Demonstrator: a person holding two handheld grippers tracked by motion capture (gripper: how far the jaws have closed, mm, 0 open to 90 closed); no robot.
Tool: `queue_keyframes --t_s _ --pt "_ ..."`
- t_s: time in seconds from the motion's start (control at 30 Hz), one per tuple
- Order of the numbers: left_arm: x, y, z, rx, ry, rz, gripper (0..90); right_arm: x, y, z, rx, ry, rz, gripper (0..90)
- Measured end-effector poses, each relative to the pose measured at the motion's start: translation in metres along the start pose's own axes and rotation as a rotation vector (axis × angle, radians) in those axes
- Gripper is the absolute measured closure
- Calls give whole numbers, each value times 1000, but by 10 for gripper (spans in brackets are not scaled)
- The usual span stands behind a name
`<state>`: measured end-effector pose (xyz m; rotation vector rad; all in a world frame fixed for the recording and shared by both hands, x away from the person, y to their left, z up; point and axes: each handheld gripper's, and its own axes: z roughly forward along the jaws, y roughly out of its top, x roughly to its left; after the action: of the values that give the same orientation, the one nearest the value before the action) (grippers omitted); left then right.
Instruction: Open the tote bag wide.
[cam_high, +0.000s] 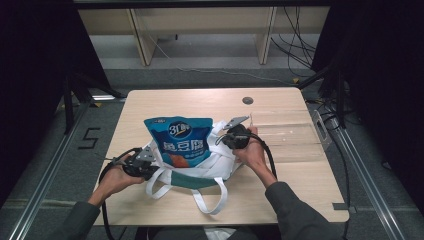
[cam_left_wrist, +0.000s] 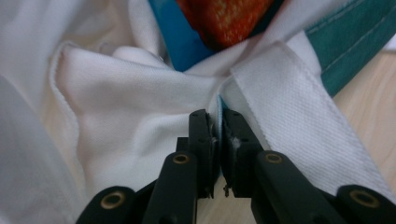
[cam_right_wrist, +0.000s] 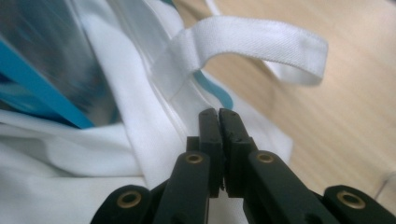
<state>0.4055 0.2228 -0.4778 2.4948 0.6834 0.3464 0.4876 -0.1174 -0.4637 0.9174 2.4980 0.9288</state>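
Both hand-held grippers, left (cam_high: 141, 165) and right (cam_high: 235, 136), are clamped on the white tote bag's (cam_high: 220, 165) rim on the counter (cam_high: 300, 190), blue snack pouch (cam_high: 181, 140) half in; next, I'd guess, spread it wider.

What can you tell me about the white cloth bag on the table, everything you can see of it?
The bag is soft white woven cloth with a teal band near its bottom and flat white strap handles that loop toward the person. It lies crumpled on the wooden table, mouth held apart, with a blue snack pouch standing out of it. The left gripper pinches its rim at one side, the right gripper the fabric at the other, jaws shut on the cloth.
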Motion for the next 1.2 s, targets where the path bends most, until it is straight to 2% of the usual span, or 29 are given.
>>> queue_keyframes --t_s 0.03,0.13,0.23,0.33,0.4,0.43,0.47,0.5,0.53,0.57,0.6,0.63,0.67,0.73,0.77,0.8,0.83,0.87,0.93,0.97,1.0,1.03,1.07,1.1,1.2 --pt "-1 -1 2 2 1 -7 835 1 -2 4 27 -5 -5 891" --pt "-2 -3 5 7 1 -11 839 8 -5 18 60 -31 -43 891" --pt "-1 -5 9 12 -4 -26 839 7 -8 22 75 -25 -48 891" --pt "-1 -4 8 16 -1 -33 834 4 -9 19 63 -1 7 885" --pt "-1 -4 8 15 -1 -33 833 4 -9 20 43 -2 17 880" --pt "-1 -3 7 25 -6 -41 830 1 -7 16 18 -3 11 856" --pt "-1 -3 7 25 -6 -41 829 -1 -5 12 18 6 16 837" --pt "-2 -3 9 5 4 -42 829 -2 -3 9 -3 5 31 799" --pt "-2 -3 9 5 4 -42 829 -2 -3 9 -3 5 31 799" --pt "-3 -3 9 9 6 -39 829 -6 1 0 -49 -10 37 744" --pt "-4 -3 9 5 12 -41 829 -6 1 0 -49 -10 37 744" --pt "-3 -3 8 19 6 -35 828 -6 3 -6 -57 14 52 726" --pt "-4 -3 9 4 16 -40 827 -6 8 -17 -90 24 58 678" --pt "-4 -2 8 23 13 -41 824 -5 13 -31 -107 35 60 642" --pt "-4 -2 8 22 14 -41 824 -5 13 -31 -107 35 60 642" --pt "-5 -2 8 18 17 -41 817 -5 15 -39 -157 35 28 617" --pt "-5 -3 8 12 17 -43 817 -5 15 -39 -157 35 28 617" --pt "-5 -2 8 11 14 -39 807 -4 16 -47 -121 58 49 601" --pt "-6 -3 5 12 10 -50 786 -4 16 -51 -168 60 18 562" --pt "-6 -3 5 12 10 -50 759 -4 15 -54 -156 57 19 551" --pt "-7 -4 5 -12 4 -64 759 -4 15 -54 -156 57 19 551" --pt "-6 -5 4 -15 9 -64 711 -3 15 -58 -134 72 30 507" --pt "-7 -6 -1 -35 0 -86 693 -4 15 -58 -119 84 26 486" --pt "-6 -6 -5 -23 12 -80 669 -4 14 -57 -141 68 12 467" --pt "-6 -6 -11 -31 28 -82 609 -1 12 -59 -123 81 12 453"
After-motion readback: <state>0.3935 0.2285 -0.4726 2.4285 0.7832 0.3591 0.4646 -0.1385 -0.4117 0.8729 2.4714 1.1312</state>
